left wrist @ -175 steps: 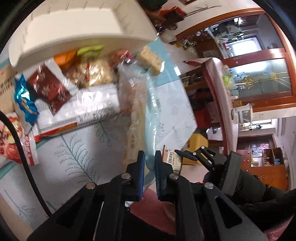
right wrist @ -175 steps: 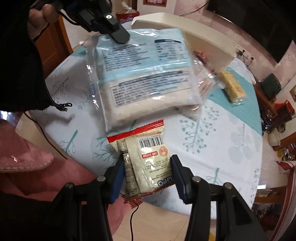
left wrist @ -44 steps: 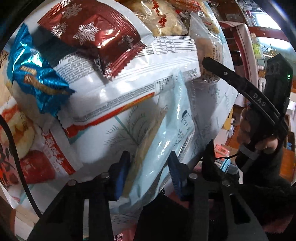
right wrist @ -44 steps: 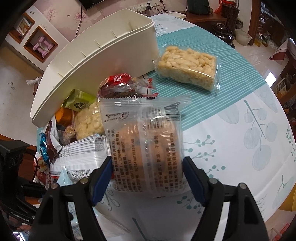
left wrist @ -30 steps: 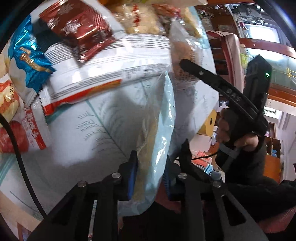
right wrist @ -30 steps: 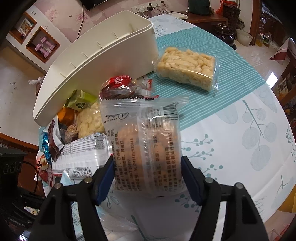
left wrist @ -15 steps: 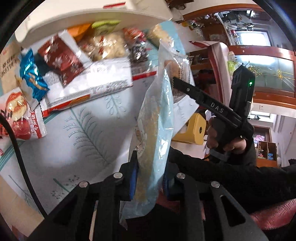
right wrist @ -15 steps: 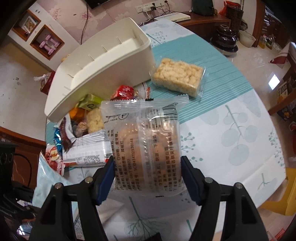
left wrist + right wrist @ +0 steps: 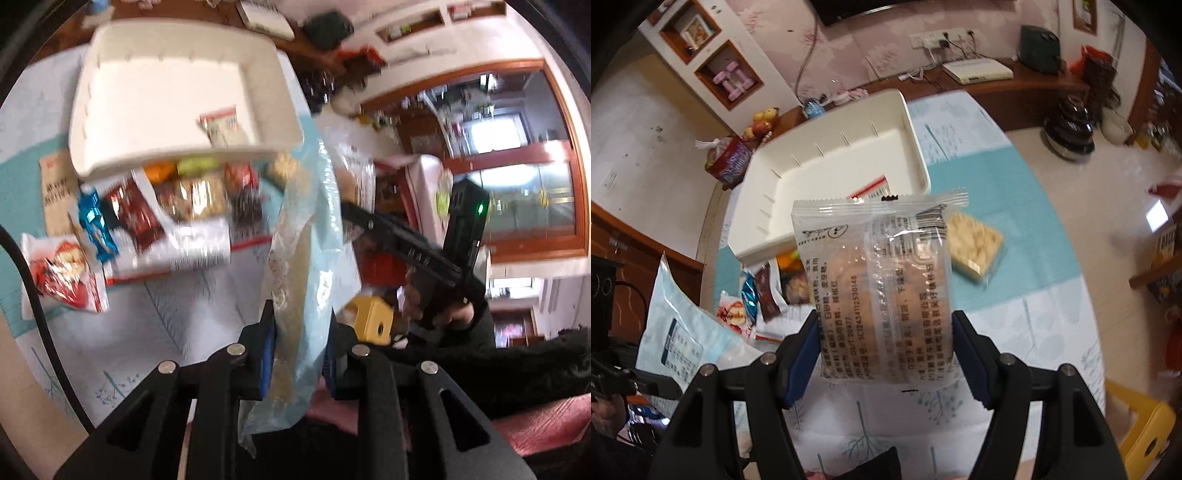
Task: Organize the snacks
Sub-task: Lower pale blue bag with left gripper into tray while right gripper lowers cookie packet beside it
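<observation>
Lifted clear of the counter (image 9: 1015,332) now: left gripper (image 9: 297,354) clamped narrow on blue packet (image 9: 314,236), right gripper (image 9: 886,365) gripping wide cake packet (image 9: 882,295); white bin (image 9: 849,162) ahead, likely next.

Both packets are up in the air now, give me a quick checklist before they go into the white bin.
1. Left hand-held gripper clamped on the light blue packet: ok.
2. Right hand-held gripper clamped on the clear biscuit packet: ok.
3. White bin has open floor space: ok, only one small packet inside.
4. Both packets clear of the snack pile on the table: ok.
5. Blue packet will fit flat inside the bin: cannot tell.
</observation>
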